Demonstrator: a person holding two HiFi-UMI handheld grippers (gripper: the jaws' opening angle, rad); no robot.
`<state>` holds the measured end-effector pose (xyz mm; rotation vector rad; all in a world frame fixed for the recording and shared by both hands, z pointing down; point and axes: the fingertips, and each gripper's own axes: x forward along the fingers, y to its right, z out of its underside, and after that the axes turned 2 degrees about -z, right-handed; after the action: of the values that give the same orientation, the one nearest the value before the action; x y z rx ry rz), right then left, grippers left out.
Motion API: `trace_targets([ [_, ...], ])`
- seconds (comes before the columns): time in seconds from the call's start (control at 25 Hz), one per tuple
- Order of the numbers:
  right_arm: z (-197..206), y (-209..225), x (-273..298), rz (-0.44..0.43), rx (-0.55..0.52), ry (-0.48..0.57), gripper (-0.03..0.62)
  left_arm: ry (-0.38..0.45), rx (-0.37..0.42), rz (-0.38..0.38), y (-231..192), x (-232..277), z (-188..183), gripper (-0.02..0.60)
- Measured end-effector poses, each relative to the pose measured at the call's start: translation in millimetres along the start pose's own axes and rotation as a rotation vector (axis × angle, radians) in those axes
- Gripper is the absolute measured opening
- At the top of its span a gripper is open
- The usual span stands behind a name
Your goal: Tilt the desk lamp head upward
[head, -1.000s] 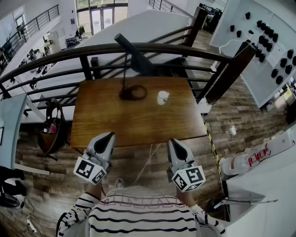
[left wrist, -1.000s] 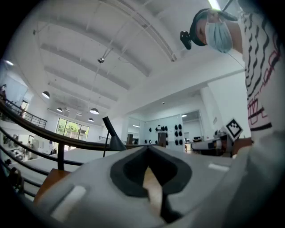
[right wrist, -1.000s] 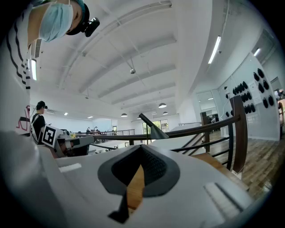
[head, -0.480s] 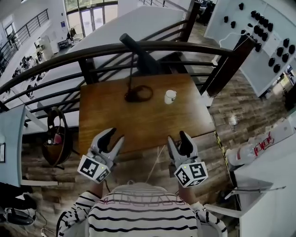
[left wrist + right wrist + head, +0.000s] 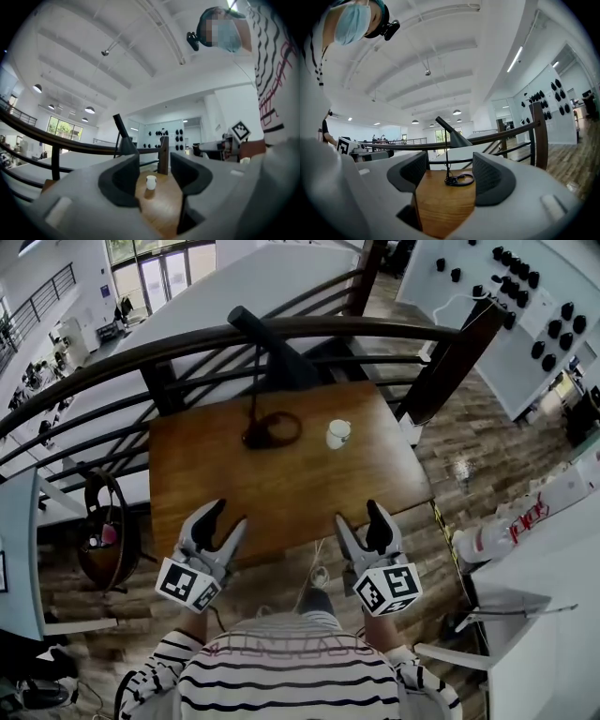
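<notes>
Forearms in striped sleeves [image 5: 155,679] reach out from the person's waist, each carrying a claw held about level over the near edge of the bench [image 5: 281,488]. The left claw [image 5: 226,516] sits at the near left of the top and angles a little inward. The right claw [image 5: 359,515] sits at the near right and points almost straight ahead. Both have just been opening. Both now stand wide apart and grip nothing, with only wood and air showing through each gap. A marker cube [image 5: 387,589] sits at the back of each one, close to the person's body.

At the far side of the bench stands the desk lamp [image 5: 281,362], close under the railing [image 5: 448,367] and well apart from both claws. Seen from the right claw, it lines up straight through the open gap. Seen from the left claw, it shows above the left jaw, and a small white cup [image 5: 337,434] fills the gap instead. The cup stands just right of the lamp's base [image 5: 272,429], not touching it.

The bench is a rectangle of warm brown, polished wood. The lamp is matte and dark, with a flat open ring for a base and a thin rod of a stem [image 5: 253,390]. Its head is a cone with a straight tube slanting up from the narrow end. The claws are pale grey moulded shells lined with dark pads [image 5: 490,178], which look finely textured. The railing has a dark rounded rail and a thick wooden post.
</notes>
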<state>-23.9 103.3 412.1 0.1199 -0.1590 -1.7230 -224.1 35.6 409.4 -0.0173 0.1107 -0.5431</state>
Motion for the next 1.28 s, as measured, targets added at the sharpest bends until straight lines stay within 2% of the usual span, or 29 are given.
trace_targets([
  [0.32, -6.3, 55.4, 61.4, -0.097, 0.009, -0.015, 0.301, -0.002, 0.015, -0.098, -28.1, 64.6, 8.6, 0.206],
  [0.88, -22.8, 194.3, 145.8, -0.340, 0.009, -0.076, 0.301, 0.013, 0.042, -0.311, -26.5, 211.0, 26.5, 0.206],
  [1.04, -23.6, 207.8, 162.6, -0.422, 0.001, -0.095, 0.301, 0.010, 0.034, -0.373, -25.0, 226.3, 35.2, 0.206],
  [1.28, -17.1, 208.1, 187.7, -0.486, 0.029, -0.118, 0.301, -0.019, 0.028, -0.431, -41.1, 229.4, 43.9, 0.206],
])
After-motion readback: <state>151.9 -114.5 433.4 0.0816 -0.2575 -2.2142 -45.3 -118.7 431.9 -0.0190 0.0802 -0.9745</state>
